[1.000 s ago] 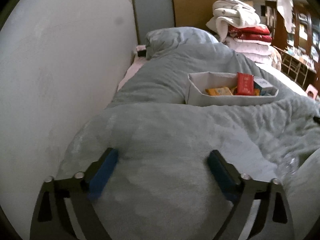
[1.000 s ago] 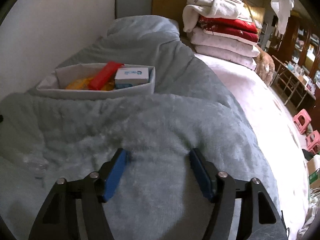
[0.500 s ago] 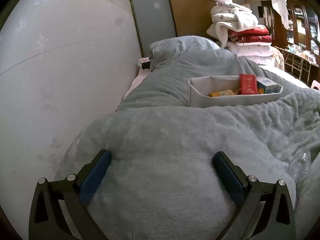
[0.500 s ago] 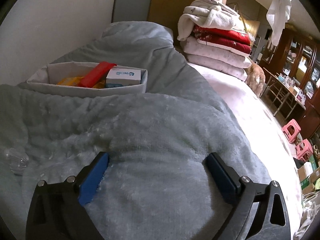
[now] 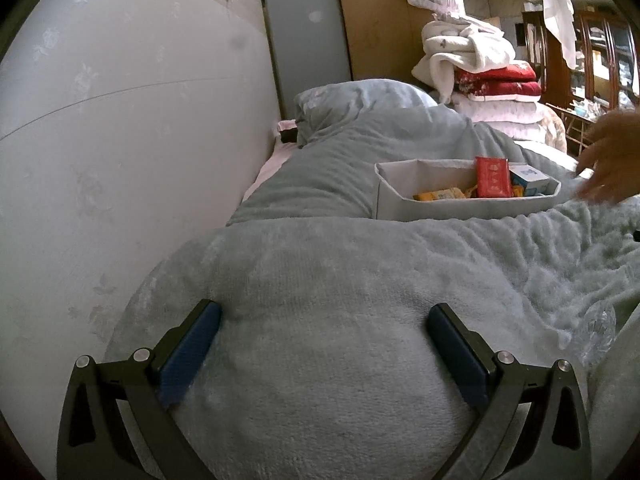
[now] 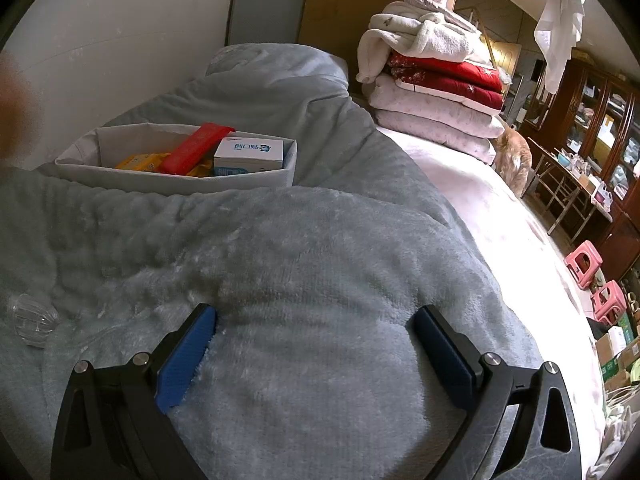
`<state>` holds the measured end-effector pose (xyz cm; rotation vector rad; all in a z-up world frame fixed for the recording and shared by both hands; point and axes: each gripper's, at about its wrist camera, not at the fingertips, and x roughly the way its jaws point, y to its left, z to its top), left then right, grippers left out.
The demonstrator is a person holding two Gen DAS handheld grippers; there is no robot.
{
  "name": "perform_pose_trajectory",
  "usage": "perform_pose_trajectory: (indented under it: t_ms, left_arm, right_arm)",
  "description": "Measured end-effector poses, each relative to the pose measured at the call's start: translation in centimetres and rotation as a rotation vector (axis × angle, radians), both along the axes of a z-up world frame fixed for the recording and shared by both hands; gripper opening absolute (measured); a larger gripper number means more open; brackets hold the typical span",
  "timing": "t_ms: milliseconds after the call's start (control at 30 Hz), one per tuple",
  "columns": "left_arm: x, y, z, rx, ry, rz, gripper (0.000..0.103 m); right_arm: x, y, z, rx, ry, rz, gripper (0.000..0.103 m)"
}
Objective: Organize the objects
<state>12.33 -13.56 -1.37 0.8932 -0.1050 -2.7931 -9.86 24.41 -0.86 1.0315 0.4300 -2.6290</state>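
— Soft grey blanket (image 5: 320, 280) covers the bed, right up to the white wall (image 5: 100, 140) on the left. What else shows from the left wrist?

— The left gripper (image 5: 320, 344) has its two blue fingers wide apart, low over the blanket, with nothing between them. Farther up the bed sits a grey fabric box (image 5: 460, 208). Inside it are a red packet (image 5: 493, 178), yellow packets (image 5: 440, 194) and a white and blue box (image 5: 530, 182). A blurry bare hand (image 5: 612, 160) is at the right edge, near the box's right end. A clear plastic thing (image 5: 598, 328) lies on the blanket at the right. Folded bedding (image 5: 480, 76) is piled at the far end of the bed.

— And the right wrist view?

— The right gripper (image 6: 312, 340) has just been opening. Its fingers now stand wide apart with only blanket under them. The same fabric box is at the upper left. The clear plastic thing lies at the left edge. Past the bed's right side are dark wood cabinets (image 6: 592, 120) and two pink stools (image 6: 596, 280) on the floor.
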Motion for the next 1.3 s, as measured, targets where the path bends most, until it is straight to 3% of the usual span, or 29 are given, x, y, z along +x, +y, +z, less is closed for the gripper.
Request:
perform_pose_trajectory:
  t_ms: [1300]
  left_arm:
    - [-0.24, -0.67, -0.13, 0.026, 0.024, -0.008, 0.101]
  right_arm:
    - [0.61, -0.70, 0.14, -0.022, 0.014, -0.003, 0.100]
